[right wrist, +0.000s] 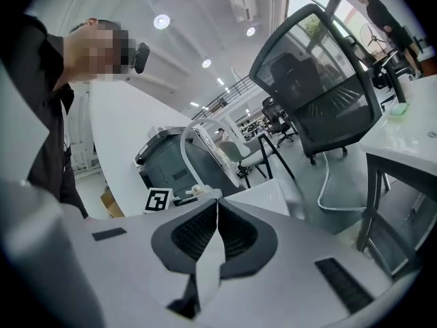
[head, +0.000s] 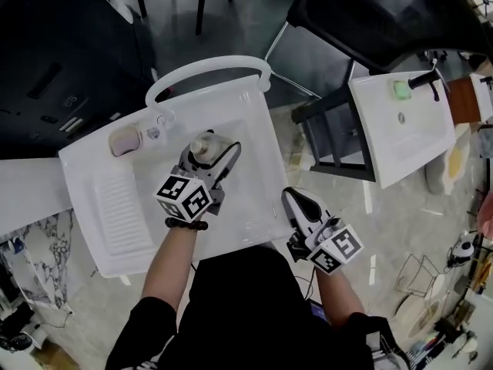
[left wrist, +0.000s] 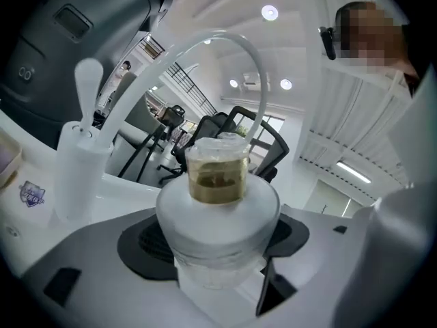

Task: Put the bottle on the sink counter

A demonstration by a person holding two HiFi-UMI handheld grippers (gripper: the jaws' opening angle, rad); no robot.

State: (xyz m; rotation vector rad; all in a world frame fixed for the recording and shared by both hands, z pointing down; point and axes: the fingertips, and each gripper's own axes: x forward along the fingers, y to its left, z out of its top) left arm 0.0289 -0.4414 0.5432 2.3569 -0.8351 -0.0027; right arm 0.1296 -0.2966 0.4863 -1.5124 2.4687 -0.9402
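A frosted white bottle (head: 206,148) with a clear cap over an amber neck stands upright between the jaws of my left gripper (head: 209,157), which is shut on it. It is over the basin of the white sink unit (head: 254,122), near the taps. In the left gripper view the bottle (left wrist: 217,207) fills the centre, with both pads pressed on its sides. My right gripper (head: 297,200) is shut with nothing in it, just off the sink's right front edge; its pads (right wrist: 235,234) meet in the right gripper view.
The sink has a ribbed drainboard (head: 119,206) at left, a white tap (left wrist: 78,162), a pinkish soap dish (head: 125,139) and a curved white rail (head: 208,68) at the back. A second sink (head: 400,126) with a green sponge (head: 401,89) and a black chair (head: 370,14) stand at right.
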